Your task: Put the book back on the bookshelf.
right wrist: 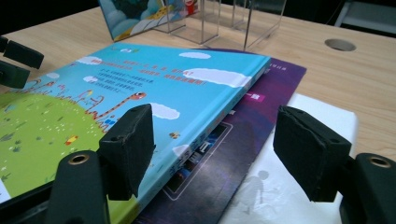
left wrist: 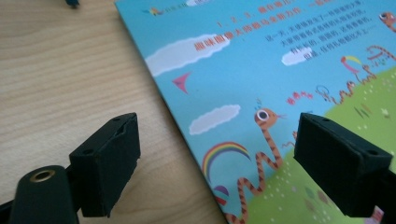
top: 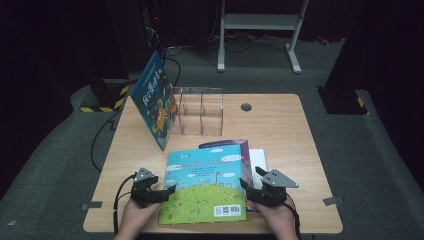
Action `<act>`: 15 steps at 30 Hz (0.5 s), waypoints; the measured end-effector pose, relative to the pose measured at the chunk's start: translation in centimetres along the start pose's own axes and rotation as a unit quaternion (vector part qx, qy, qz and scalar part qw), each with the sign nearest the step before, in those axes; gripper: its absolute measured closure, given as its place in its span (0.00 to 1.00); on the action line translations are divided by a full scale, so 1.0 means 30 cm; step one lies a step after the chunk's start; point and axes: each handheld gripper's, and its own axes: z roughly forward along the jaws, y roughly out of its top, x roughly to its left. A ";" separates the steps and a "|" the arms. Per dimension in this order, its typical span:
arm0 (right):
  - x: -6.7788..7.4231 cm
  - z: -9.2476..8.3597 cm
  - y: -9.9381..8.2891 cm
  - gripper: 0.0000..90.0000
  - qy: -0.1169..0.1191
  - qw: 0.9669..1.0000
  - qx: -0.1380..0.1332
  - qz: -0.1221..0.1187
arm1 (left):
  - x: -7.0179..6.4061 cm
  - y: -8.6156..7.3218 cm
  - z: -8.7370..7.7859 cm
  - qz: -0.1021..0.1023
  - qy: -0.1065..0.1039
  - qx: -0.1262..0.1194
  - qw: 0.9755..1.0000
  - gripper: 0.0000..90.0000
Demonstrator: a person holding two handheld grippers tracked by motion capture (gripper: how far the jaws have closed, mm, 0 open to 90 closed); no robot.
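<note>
A blue and green picture book [top: 205, 185] lies flat at the table's front middle, on top of a purple book [top: 235, 145] and a white book [top: 259, 157]. My left gripper [top: 172, 190] is at its left edge, open. In the left gripper view one jaw is over the wood and the other over the cover [left wrist: 261, 70], with the left gripper [left wrist: 215, 154] pressing on nothing. My right gripper [top: 245, 182] is open at the book's right edge. In the right gripper view the right gripper [right wrist: 215, 144] straddles that edge of the book [right wrist: 154, 84], above the purple book [right wrist: 261, 102].
A blue book [top: 157, 100] stands tilted against a clear acrylic holder [top: 200, 110] at the back left of the wooden table [top: 280, 130]. A round cable hole [top: 246, 107] sits behind the pile. A white metal stand [top: 260, 22] is on the floor beyond.
</note>
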 end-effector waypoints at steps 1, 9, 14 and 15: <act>0.002 0.002 0.000 0.31 0.001 1.000 0.001 0.000 | 0.002 -0.001 0.000 -0.001 -0.003 0.001 1.000 0.14; 0.026 0.006 0.005 0.28 0.006 1.000 0.013 -0.001 | -0.006 -0.008 0.010 -0.013 -0.014 0.011 1.000 0.08; 0.043 0.012 0.003 0.28 0.012 1.000 0.025 0.000 | -0.029 -0.008 0.029 -0.012 -0.021 0.018 1.000 0.05; 0.046 0.013 0.002 0.29 0.013 1.000 0.029 0.000 | -0.035 -0.009 0.031 -0.012 -0.024 0.018 0.999 0.05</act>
